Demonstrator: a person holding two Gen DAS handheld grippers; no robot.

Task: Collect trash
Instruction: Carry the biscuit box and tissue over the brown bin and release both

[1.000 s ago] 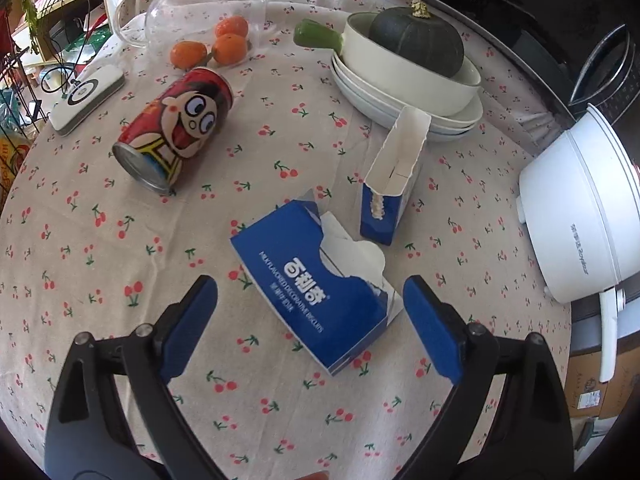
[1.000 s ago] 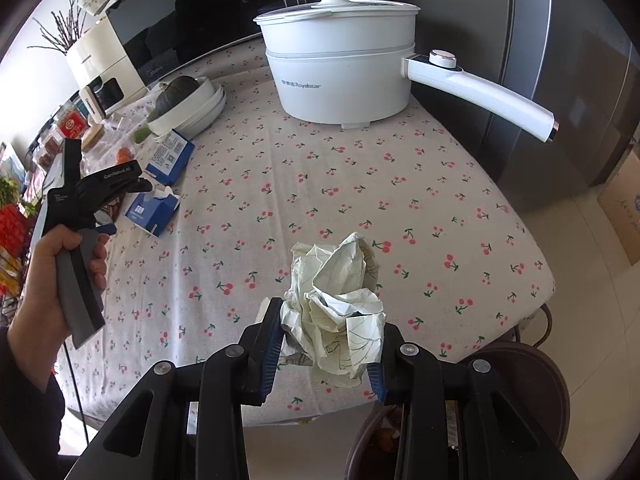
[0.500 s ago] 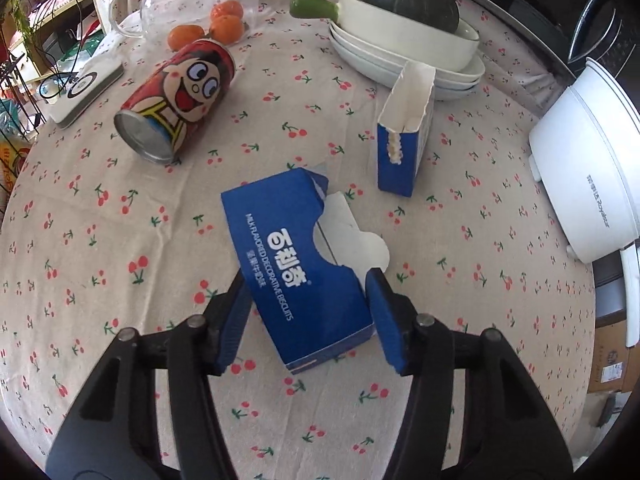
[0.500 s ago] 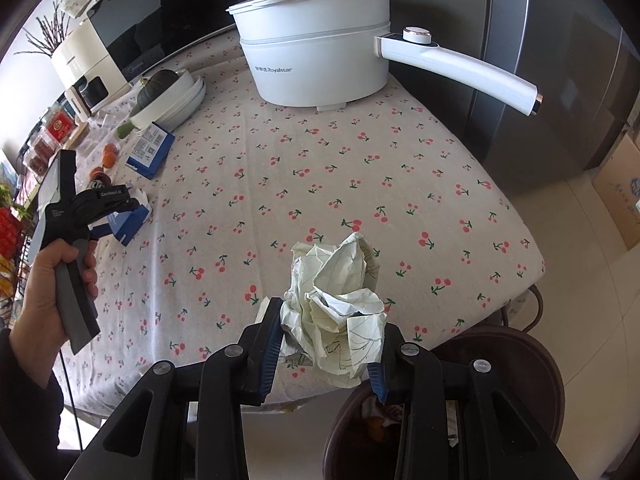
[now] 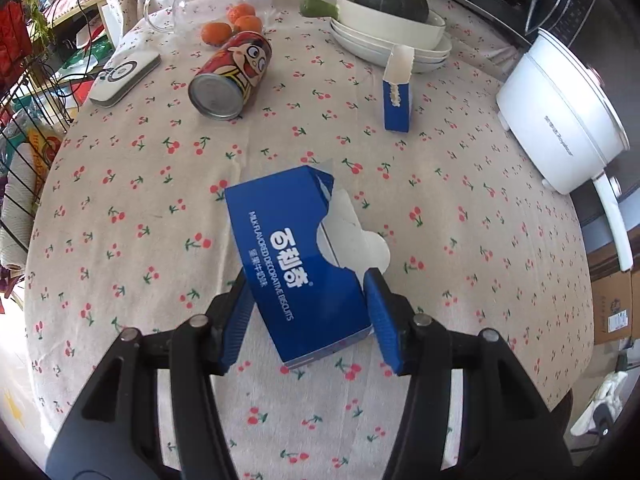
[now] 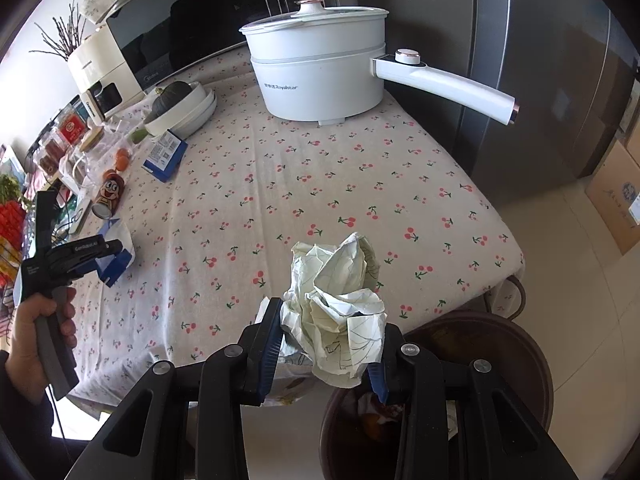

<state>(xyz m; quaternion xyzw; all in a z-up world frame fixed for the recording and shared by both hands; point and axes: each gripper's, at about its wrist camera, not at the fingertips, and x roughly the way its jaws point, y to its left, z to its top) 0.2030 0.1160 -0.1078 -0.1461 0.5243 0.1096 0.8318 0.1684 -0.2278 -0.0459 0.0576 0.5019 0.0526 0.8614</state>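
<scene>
My left gripper (image 5: pixel 309 280) has its blue pads pressed on both sides of an opened blue biscuit box (image 5: pixel 296 264), low over the cherry-print tablecloth (image 5: pixel 120 216). From the right wrist view, that left gripper (image 6: pixel 114 256) is at the table's left side, held by a hand. My right gripper (image 6: pixel 328 320) is shut on a crumpled ball of pale paper (image 6: pixel 340 296). It hangs past the table's near edge, above a brown trash bin (image 6: pixel 500 344) with scraps inside. A second blue box (image 5: pixel 396 100) stands upright, and a red cartoon can (image 5: pixel 232 76) lies on its side.
A white electric pot (image 6: pixel 320 76) with a long handle sits at the far end of the table. Stacked white dishes (image 5: pixel 384 36) hold a dark squash. Oranges (image 5: pixel 224 28), a glass jug and a white device (image 5: pixel 124 76) lie beyond the can. Cardboard boxes stand on the floor.
The left jaws went from wide open around the blue box to closed on it, then carried it away from the dishes. The right gripper drew back with the paper, bringing the bin into view.
</scene>
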